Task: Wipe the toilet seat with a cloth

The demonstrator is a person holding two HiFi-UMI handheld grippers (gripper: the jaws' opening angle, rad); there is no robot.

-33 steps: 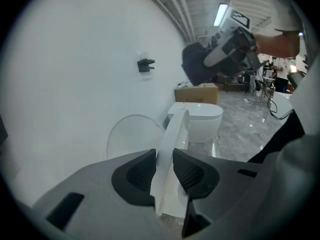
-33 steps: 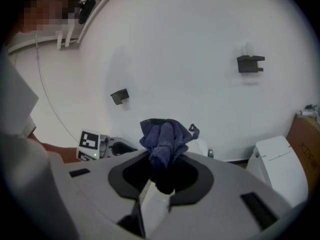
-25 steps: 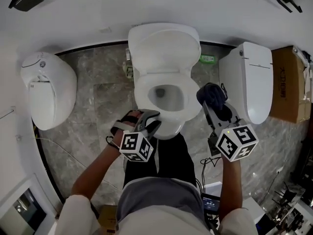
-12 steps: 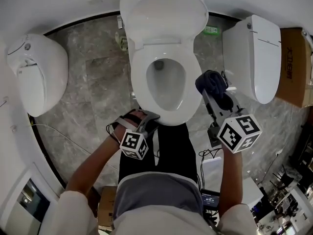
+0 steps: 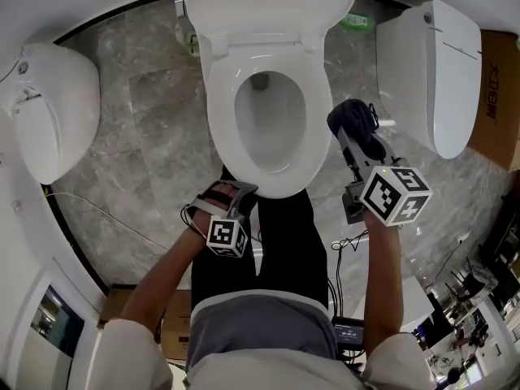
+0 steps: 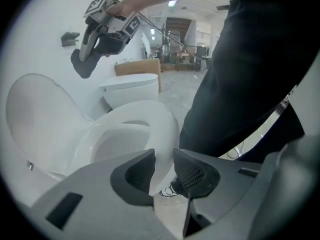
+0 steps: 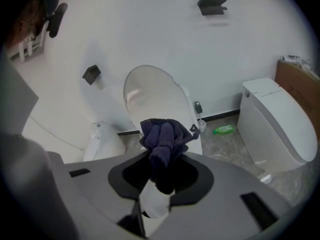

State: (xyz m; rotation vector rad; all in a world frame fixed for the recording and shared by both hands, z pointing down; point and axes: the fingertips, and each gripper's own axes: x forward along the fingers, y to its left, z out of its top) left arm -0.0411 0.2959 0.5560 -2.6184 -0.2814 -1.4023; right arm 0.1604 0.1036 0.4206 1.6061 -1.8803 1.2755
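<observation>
The white toilet seat (image 5: 219, 124) lies down on the bowl with its lid (image 5: 268, 6) raised. My left gripper (image 5: 244, 192) is at the seat's front edge. Its jaws have just been closing but stand apart, and the seat's front rim (image 6: 161, 124) shows in the gap of my left gripper (image 6: 164, 169); I cannot tell whether the pads touch it. My right gripper (image 5: 349, 140) hovers just right of the seat, shut on a bunched dark blue cloth (image 5: 355, 120). The cloth (image 7: 165, 134) sticks up from my right gripper (image 7: 160, 176); the left gripper view shows the cloth (image 6: 82, 66) hanging high.
A second toilet (image 5: 431, 71) stands at the right and another white fixture (image 5: 49, 112) at the left. A cardboard box (image 5: 500, 96) is at the far right. A green bottle (image 5: 353, 23) lies by the wall. The person's dark trousers (image 5: 280, 242) are right before the bowl.
Both grippers have sunk and the toilet now fills more of the head view. The left gripper has slid from over the seat's front to its front edge. The right keeps the cloth.
</observation>
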